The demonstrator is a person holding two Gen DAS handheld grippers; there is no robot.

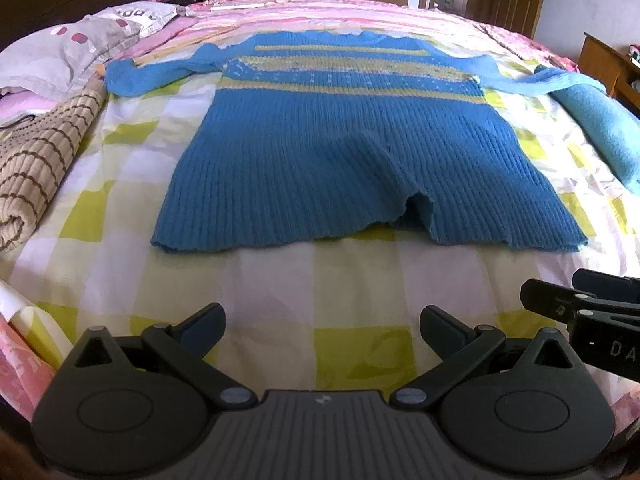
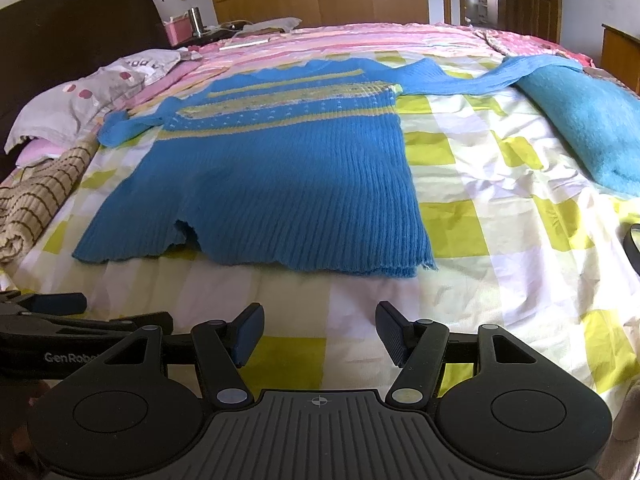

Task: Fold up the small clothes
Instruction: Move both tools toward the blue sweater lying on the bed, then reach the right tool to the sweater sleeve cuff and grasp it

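Across the bed at twelve o'clock from both my tools lies the blue sweater (image 1: pixel 340 148), spread flat on the yellow-and-white checked sheet (image 1: pixel 280 280), hem toward me and neckline away, with yellow bands across its chest. Its hem buckles into a raised fold near the middle, and both sleeves stretch out sideways, the right one running toward two o'clock until it meets a folded blue towel (image 2: pixel 588 120) at the bed's right edge. My left gripper (image 1: pixel 322 326) hovers above bare sheet short of the hem, its jaws spread wide and holding nothing; the fingers (image 1: pixel 204 322) touch no cloth that I can see. My right gripper (image 2: pixel 320 332) sits just beside it, likewise parted with a broad gap, empty, and clear of the sweater. From the left camera the right tool's tips poke in at three o'clock; from the right camera the left tool shows at nine o'clock. Off at ten o'clock a brown striped blanket (image 1: pixel 44 148) is bunched at the bed's left side, with a grey pillow (image 1: pixel 68 56) with red spots behind it. A pink striped cover (image 1: pixel 360 12) fills the far half of the bed.
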